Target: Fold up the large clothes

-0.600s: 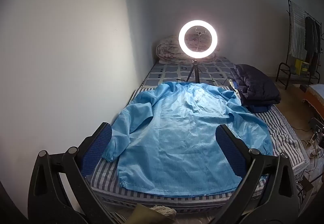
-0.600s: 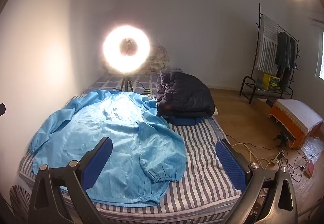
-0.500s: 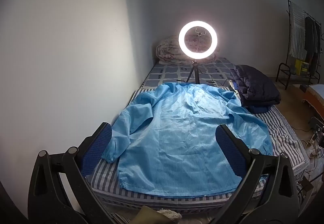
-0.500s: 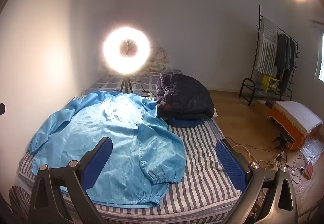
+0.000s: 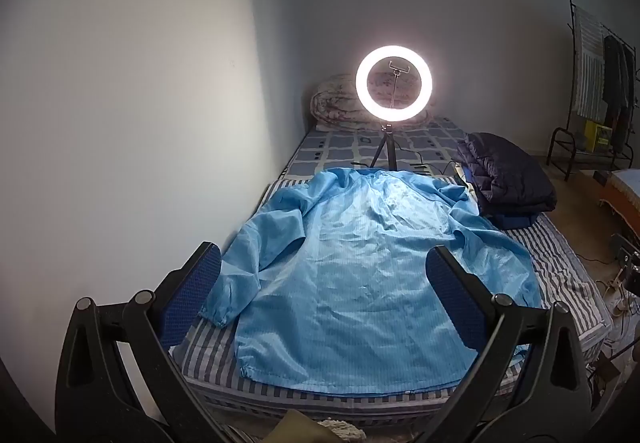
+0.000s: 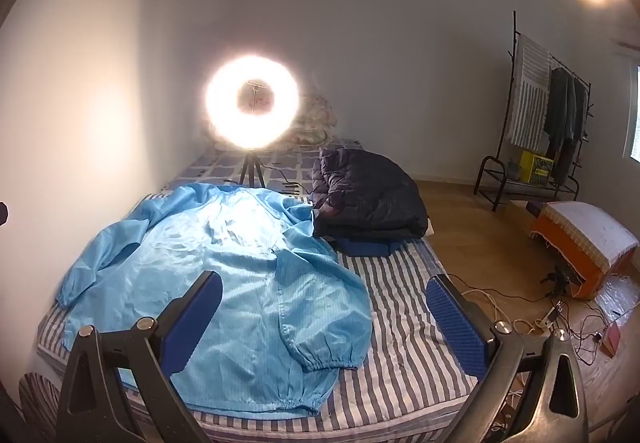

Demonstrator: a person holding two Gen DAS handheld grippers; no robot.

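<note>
A large light-blue jacket (image 5: 352,271) lies spread flat on the striped bed (image 5: 560,267), collar at the far end and both sleeves out to the sides. In the right wrist view the same jacket (image 6: 224,275) fills the bed's left half, and its right sleeve cuff (image 6: 332,357) rests on the stripes. My left gripper (image 5: 322,263) hangs open above the near hem with nothing between its blue pads. My right gripper (image 6: 322,291) is open too, held over the bed's near right part and apart from the cloth.
A lit ring light on a tripod (image 5: 394,89) stands on the bed behind the collar. A folded dark puffer jacket (image 6: 366,199) lies at the bed's far right. A clothes rack (image 6: 540,131), an orange stool (image 6: 584,243) and floor cables (image 6: 560,319) are to the right. A wall runs along the left.
Both views have drifted slightly, with the bed and jacket sitting a little higher in frame. The jacket lies as before and both grippers stay open.
</note>
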